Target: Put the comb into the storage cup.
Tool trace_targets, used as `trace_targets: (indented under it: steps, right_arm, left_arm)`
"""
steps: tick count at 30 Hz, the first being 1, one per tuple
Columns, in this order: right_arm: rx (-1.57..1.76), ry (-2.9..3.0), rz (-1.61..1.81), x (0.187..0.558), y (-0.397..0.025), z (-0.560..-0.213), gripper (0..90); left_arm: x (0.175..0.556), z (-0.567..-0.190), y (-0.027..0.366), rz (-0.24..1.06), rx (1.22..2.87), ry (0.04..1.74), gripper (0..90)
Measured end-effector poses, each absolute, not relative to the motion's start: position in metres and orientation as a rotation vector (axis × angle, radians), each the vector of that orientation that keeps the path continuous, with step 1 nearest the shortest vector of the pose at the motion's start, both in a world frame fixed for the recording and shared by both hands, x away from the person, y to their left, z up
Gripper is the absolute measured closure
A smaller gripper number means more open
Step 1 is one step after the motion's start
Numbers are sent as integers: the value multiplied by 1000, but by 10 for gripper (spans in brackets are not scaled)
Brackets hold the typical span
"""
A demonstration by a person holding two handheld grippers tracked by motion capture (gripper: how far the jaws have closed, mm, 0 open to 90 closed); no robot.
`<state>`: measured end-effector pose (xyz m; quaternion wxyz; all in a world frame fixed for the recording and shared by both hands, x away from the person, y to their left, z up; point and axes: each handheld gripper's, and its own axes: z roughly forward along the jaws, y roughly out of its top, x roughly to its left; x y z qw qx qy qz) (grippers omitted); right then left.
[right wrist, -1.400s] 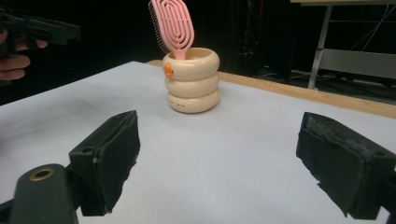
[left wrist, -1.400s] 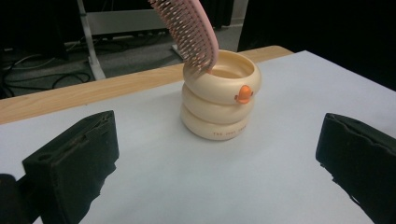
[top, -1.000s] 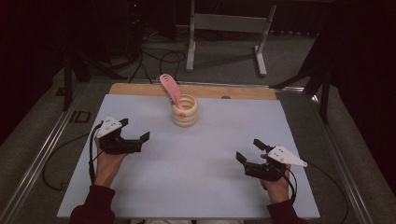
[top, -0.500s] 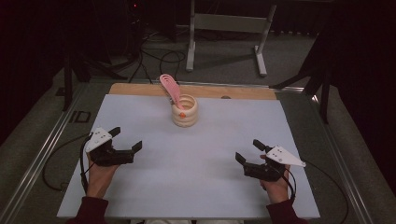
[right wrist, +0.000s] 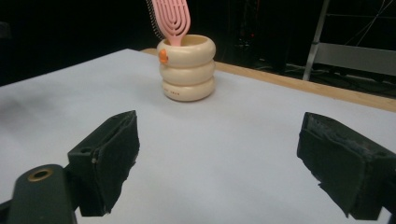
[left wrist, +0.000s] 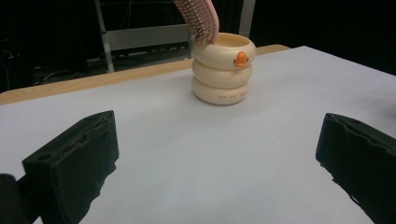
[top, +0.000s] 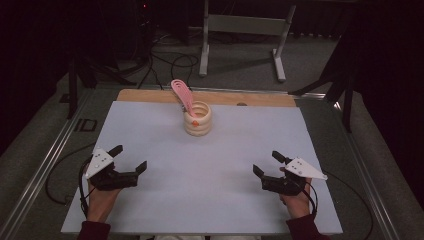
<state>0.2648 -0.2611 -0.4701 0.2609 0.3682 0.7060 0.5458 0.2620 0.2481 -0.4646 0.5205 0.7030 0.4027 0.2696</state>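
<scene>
A: How far along are you?

B: Judging by the layout, nothing is left in your grip: the pink brush [top: 182, 95] stands head-up in the cream ringed cup [top: 197, 120] at the far middle of the counter [top: 320, 150], leaning toward the far left.

A: And the jaws?

B: Your left gripper [top: 131, 161] rests near left, jaws spread wide, holding nothing. Your right gripper [top: 266, 164] sits near right, equally wide and empty. Both are well apart from the cup.

white-topped table [top: 200, 200] carries 1 cream ringed holder [top: 198, 120].
</scene>
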Motion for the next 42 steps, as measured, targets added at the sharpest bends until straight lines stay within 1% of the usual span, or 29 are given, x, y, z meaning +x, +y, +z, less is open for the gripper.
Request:
trace_targets:
  steps: [23, 42]
  right_arm:
    - [1028, 1890, 1457, 264, -274, -477, 122]
    - [1036, 1864, 1451, 265, -281, -479, 122]
  left_arm:
    - [246, -466, 265, 690, 1626, 968, 0]
    - [247, -474, 273, 697, 1622, 990, 0]
